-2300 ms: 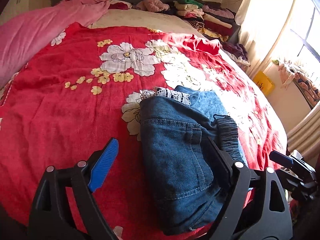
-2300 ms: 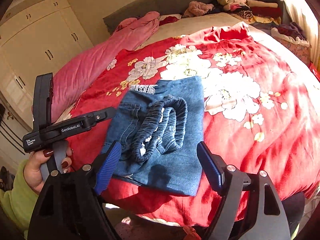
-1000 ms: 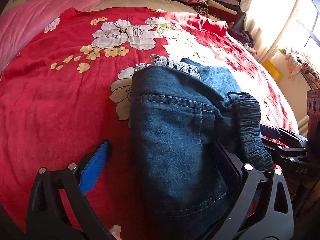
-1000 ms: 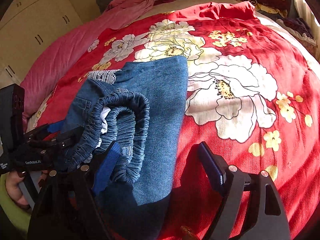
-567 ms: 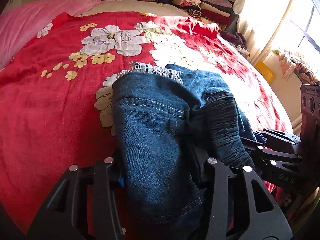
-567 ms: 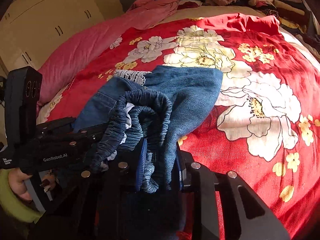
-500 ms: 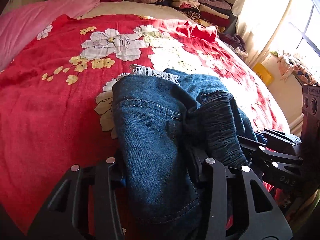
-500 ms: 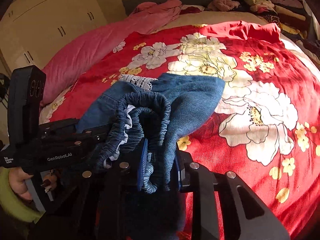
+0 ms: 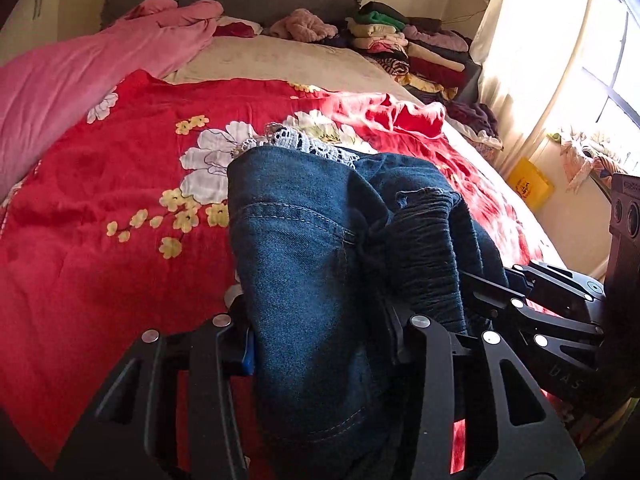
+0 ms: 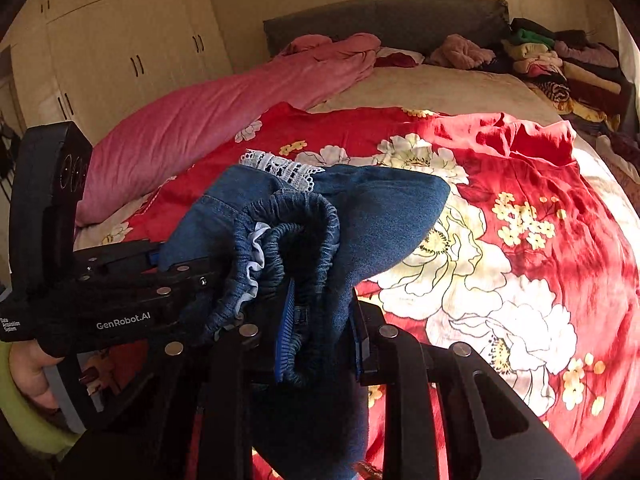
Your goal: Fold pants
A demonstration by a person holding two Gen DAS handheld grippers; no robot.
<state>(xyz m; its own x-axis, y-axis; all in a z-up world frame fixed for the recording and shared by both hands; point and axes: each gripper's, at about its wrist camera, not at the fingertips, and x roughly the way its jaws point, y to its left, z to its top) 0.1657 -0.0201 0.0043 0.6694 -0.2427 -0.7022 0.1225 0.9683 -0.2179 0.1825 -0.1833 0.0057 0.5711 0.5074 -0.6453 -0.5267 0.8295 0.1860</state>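
Note:
The folded blue denim pants [image 9: 304, 248] with a white lace hem [image 9: 308, 144] hang lifted above the red flowered bedspread [image 9: 100, 208]. My left gripper [image 9: 320, 336] is shut on the pocket side of the bundle. My right gripper [image 10: 320, 328] is shut on the elastic waistband side [image 10: 296, 220]. The pants also fill the middle of the right wrist view [image 10: 384, 216]. Each gripper shows in the other's view, the right one [image 9: 552, 312] at the right, the left one [image 10: 120, 292] at the left.
A pink quilt [image 9: 80, 76] lies along the left of the bed. Stacked folded clothes [image 9: 416, 52] sit at the head on the right. A grey headboard [image 10: 384, 20] and cream wardrobe [image 10: 120, 48] stand behind. A window with a curtain [image 9: 532, 60] is at the right.
Both grippers closed on the near end of the folded pants and lifted the bundle off the bedspread; both views now tilt up toward the headboard.

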